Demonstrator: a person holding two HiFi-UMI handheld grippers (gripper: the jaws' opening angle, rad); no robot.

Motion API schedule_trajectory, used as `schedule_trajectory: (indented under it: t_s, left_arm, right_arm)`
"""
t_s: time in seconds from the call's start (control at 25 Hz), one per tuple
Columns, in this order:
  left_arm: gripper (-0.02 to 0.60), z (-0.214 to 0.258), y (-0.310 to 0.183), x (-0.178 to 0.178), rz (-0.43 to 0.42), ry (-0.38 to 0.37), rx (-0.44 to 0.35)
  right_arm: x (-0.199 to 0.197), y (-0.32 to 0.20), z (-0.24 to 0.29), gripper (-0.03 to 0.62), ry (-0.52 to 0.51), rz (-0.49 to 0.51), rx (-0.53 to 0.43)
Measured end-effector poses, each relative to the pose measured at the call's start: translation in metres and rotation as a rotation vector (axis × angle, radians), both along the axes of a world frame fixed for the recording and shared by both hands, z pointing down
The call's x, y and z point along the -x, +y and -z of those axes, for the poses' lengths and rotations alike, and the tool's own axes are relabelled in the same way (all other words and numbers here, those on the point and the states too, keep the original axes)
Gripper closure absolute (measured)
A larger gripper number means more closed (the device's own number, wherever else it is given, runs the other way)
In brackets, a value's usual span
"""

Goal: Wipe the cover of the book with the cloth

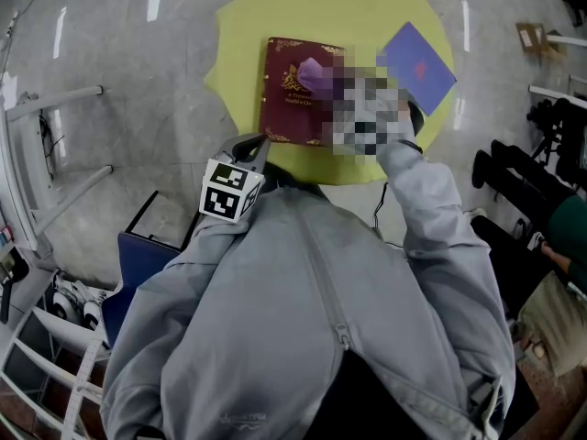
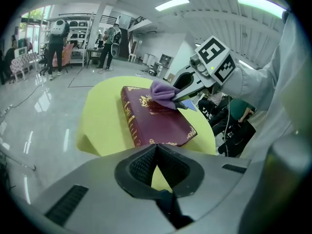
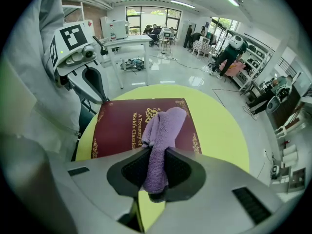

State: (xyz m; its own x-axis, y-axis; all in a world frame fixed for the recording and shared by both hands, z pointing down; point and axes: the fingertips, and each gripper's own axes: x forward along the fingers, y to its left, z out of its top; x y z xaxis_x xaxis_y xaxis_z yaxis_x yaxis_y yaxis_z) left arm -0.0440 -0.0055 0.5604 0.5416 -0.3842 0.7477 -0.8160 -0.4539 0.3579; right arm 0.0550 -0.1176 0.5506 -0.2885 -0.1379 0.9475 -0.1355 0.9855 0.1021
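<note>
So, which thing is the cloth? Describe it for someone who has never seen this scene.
On the round yellow table lies a dark red book. The cloth drapes onto its cover from the right gripper, which pinches it. It is the only soft, fuzzy lilac thing there; the neighbouring blue booklet is flat.

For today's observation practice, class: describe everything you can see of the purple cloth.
The purple cloth looks soft and fuzzy, like terry, bunched into a long fold. The right tool pinches one end between its jaws; the rest drapes forward onto the cover of the dark red book, lying beside its gold title.
</note>
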Motion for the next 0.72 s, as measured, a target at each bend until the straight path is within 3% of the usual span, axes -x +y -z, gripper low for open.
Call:
schedule_trajectory:
  t_s: [0.72]
  left_arm:
    - [0.565,0.001,0.002,-0.002,-0.027,-0.008,-0.004]
  right_arm:
    - [-0.069,0.008,-0.007,0.510,0.089,-0.173,0.044]
